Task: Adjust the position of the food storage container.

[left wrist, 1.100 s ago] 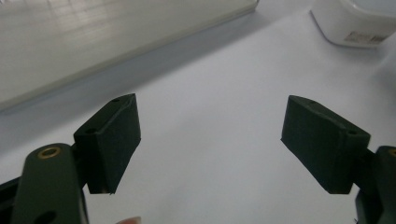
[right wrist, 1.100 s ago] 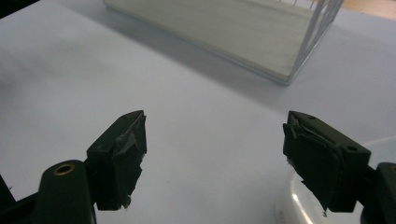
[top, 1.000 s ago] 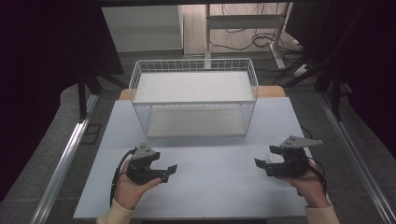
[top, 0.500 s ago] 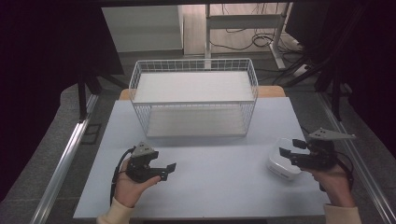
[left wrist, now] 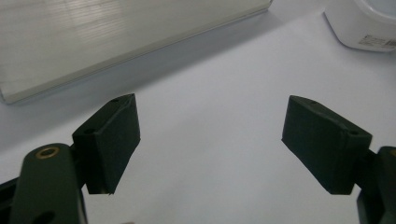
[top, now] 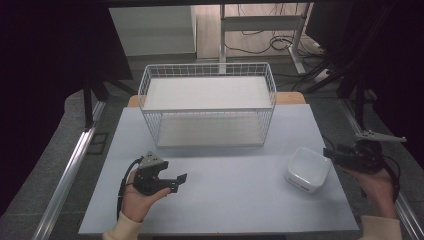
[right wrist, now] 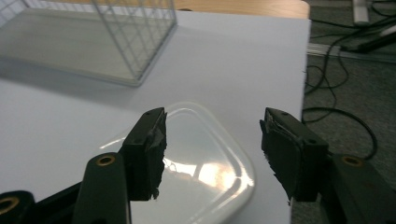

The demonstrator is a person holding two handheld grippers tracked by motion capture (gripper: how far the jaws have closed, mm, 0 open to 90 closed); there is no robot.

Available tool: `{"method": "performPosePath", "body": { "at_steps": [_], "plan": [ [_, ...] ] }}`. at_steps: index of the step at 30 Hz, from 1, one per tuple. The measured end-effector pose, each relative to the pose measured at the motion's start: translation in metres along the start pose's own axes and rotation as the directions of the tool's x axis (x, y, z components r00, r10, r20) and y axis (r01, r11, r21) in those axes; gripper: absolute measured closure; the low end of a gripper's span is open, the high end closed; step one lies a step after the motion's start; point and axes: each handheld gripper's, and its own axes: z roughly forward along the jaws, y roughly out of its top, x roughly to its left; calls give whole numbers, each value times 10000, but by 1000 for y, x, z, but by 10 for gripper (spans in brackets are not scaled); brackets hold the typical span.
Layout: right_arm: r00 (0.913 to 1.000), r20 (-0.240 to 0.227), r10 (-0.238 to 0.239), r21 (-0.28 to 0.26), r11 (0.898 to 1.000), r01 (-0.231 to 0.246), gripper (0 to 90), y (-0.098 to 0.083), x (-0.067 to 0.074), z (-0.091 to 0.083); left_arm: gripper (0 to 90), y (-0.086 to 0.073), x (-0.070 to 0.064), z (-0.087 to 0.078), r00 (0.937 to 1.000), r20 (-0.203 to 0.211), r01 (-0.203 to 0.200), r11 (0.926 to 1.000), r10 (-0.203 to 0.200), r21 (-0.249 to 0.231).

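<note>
The right gripper (top: 331, 153) sits at the far right edge of the table (top: 225, 200), its jaws pointing inward at a white dish (top: 308, 169) with rounded corners. In the right gripper view the near rim of that dish (right wrist: 205, 154) runs between the two black jaws, one pad over the glossy inside, the other hanging outside the rim over the bare table. The jaws have just been closing, yet a clear gap shows on both sides of the rim, so they stand part-spread and are not pinching anything. I would judge the approach is meant to nip the dish by its wall, since a shallow, smooth dish gives little else to hold.

The dish itself rests flat on the table just ahead of the right gripper, well to the side of the left one. Beyond both grippers stands a white wire basket (top: 207, 107), open at the top, which looks like the likely destination for the dish.

The left gripper (top: 175, 181) hangs above the near left part of the table, held level in the person's hand (top: 137, 197). Its jaws are spread wide with nothing between them, and in the left gripper view the dish (left wrist: 362, 23) shows far off at the upper corner. It seems to be waiting out of the way.
</note>
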Motion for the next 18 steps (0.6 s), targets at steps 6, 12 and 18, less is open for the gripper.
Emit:
{"method": "performPosePath", "body": {
  "at_steps": [6,12,18],
  "plan": [
    [9989,417,233,364,9990,-249,470,-7,-15,7,198,-1,1,-2,9998,-159,133,9997,-136,-188],
    [9888,1487,133,856,9960,-263,715,-7,-26,15,201,-1,2,-4,9996,-231,132,9996,-138,-259],
    [9873,1590,-32,1326,9910,-182,888,-13,-40,21,201,-1,2,-3,9996,-225,170,9997,-174,-168]
  ]
}}
